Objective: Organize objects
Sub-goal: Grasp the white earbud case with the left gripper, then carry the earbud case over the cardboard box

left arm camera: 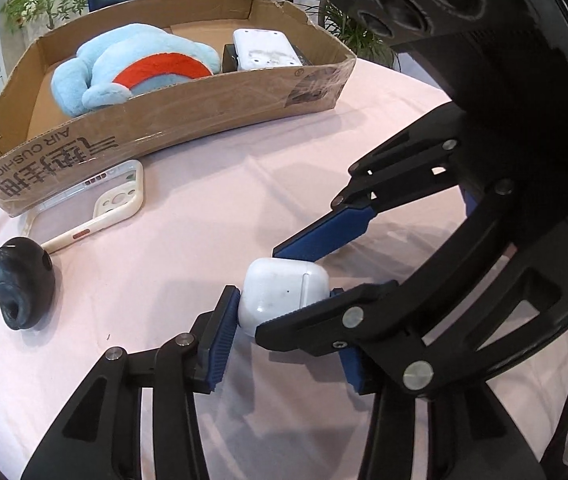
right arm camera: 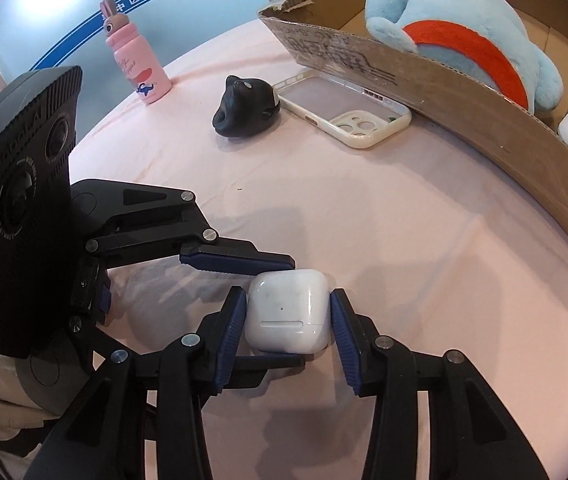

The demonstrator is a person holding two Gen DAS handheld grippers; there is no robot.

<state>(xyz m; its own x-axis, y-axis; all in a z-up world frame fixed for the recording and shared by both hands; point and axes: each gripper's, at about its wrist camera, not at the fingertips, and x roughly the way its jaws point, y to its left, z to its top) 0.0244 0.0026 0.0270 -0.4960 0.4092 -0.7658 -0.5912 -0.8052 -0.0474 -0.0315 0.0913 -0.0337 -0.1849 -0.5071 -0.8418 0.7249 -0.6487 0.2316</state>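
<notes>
**Both grippers meet at the earbud case**

The case (right arm camera: 288, 311) sits on the pink cloth (right arm camera: 404, 240), clamped by the right gripper (right arm camera: 288, 316) and also bracketed, touching, by the left gripper (left arm camera: 284, 304). Judged step: a handover or joint pickup. Next, one should release before carrying it into the box (left arm camera: 163, 120).

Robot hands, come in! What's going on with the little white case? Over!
Both grippers' jaws bracket the white earbud case on the table, right gripper crossing left gripper. Cardboard box ahead. Path clear.
</notes>
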